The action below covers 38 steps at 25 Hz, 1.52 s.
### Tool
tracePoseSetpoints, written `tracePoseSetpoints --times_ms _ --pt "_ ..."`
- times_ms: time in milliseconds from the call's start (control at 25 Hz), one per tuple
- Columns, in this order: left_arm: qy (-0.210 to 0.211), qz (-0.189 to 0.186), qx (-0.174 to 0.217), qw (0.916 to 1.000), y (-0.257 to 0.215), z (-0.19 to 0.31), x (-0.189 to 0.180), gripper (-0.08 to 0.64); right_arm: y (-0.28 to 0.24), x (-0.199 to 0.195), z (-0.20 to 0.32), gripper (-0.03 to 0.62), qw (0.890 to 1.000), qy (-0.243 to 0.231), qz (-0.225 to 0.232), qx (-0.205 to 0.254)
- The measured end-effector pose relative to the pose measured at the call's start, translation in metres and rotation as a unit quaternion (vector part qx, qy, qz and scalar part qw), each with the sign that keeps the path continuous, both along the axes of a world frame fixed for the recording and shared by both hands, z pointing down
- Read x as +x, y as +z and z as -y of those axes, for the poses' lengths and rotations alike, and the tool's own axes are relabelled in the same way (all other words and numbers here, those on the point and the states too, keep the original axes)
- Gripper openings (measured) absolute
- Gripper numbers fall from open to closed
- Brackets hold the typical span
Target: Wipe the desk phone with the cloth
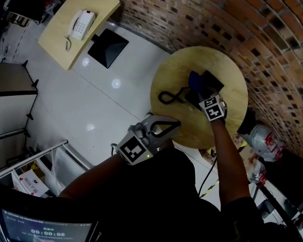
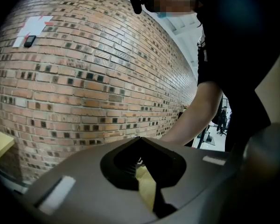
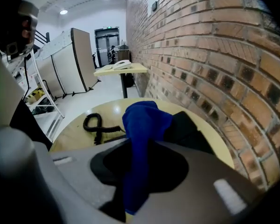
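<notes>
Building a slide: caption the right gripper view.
Right gripper clamps blue cloth, black desk phone just beyond on round wooden table.

The blue cloth lay bunched over the near corner of the black desk phone, its lower end pinched between the jaws of the right gripper. The phone sat flat on the round wooden table beside the brick wall, its coiled black cord looped to its left.

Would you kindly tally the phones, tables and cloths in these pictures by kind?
Desk phones: 2 (black phone, white phone)
Tables: 2 (round table, rectangular table)
Cloths: 1 (blue cloth)
Total: 5
</notes>
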<state>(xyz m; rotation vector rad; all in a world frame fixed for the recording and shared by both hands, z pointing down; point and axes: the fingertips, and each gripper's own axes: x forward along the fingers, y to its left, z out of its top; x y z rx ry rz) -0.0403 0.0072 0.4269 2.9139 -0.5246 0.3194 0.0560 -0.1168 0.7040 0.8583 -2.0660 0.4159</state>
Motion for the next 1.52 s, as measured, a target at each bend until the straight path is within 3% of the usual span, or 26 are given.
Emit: tracePoseSetpoints --times_ms 280,440,680,920,1080,1280,1400,1520 --pt "0.007 -0.005 -0.003 1.0 0.001 -0.003 0.004 0.005 0.032 -0.041 -0.072 0.091 0.996 -0.066 -0.012 -0.053" --pt "0.029 0.009 0.003 0.9995 0.014 -0.006 0.01 0.005 0.037 -0.046 -0.093 0.091 0.997 -0.054 0.013 -0.061" --pt "0.052 0.005 0.006 0.9986 0.007 -0.006 0.02 0.005 -0.008 -0.014 -0.068 0.091 0.998 0.031 0.056 -0.01" --pt "0.08 0.003 0.017 0.9967 0.008 -0.003 0.054 0.005 -0.021 0.096 -0.042 0.091 0.987 0.149 0.049 0.027" --pt "0.098 -0.004 0.014 0.9951 0.002 -0.006 0.067 0.005 0.0 0.153 -0.064 0.091 0.974 0.223 0.035 0.0" --pt "0.115 0.005 0.001 0.9934 0.009 -0.013 0.075 0.005 0.047 0.193 -0.102 0.092 0.95 0.3 0.046 -0.074" --pt "0.118 0.01 -0.002 0.993 0.014 -0.012 0.081 0.005 0.068 0.198 -0.11 0.094 0.939 0.317 0.07 -0.111" --pt "0.119 0.015 -0.006 0.9928 0.017 -0.01 0.085 0.005 0.073 0.199 -0.11 0.098 0.934 0.328 0.088 -0.114"
